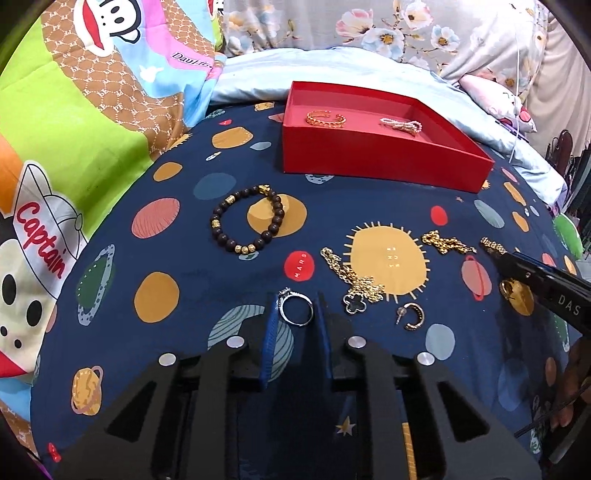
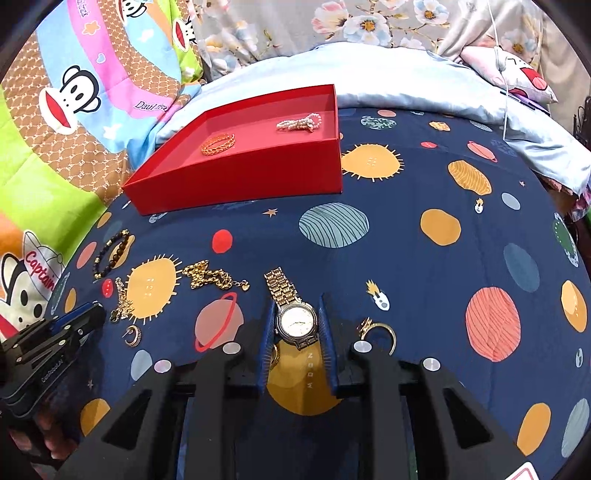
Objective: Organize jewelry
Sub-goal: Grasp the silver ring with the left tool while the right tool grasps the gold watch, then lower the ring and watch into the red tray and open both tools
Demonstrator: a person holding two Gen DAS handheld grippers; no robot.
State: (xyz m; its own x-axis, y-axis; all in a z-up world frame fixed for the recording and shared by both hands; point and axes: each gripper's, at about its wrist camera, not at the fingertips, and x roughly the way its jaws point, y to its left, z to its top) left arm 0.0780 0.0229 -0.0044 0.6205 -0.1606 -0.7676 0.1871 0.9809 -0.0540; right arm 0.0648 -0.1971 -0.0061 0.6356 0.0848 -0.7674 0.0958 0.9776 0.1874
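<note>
A silver ring [image 1: 295,312] lies on the navy planet sheet between the blue pads of my left gripper [image 1: 297,301], which is shut on it. My right gripper [image 2: 297,299] is shut on the case of a gold watch [image 2: 297,321]; its band stretches away from the fingers. The red box [image 1: 369,162] stands behind, holding a gold cuff [image 1: 325,119] and a pearl bracelet [image 1: 400,125]. Loose on the sheet are a dark bead bracelet [image 1: 247,218], a gold necklace with a black clover pendant [image 1: 354,280], a gold chain [image 1: 445,242], a hoop earring [image 1: 412,315] and a gold ring [image 2: 376,332].
A cartoon-print blanket [image 1: 74,129] rises on the left. A pale blue quilt [image 1: 258,74] and floral pillows [image 1: 388,29] lie behind the box. A white cable [image 2: 504,92] hangs at the far right. The two grippers sit close side by side.
</note>
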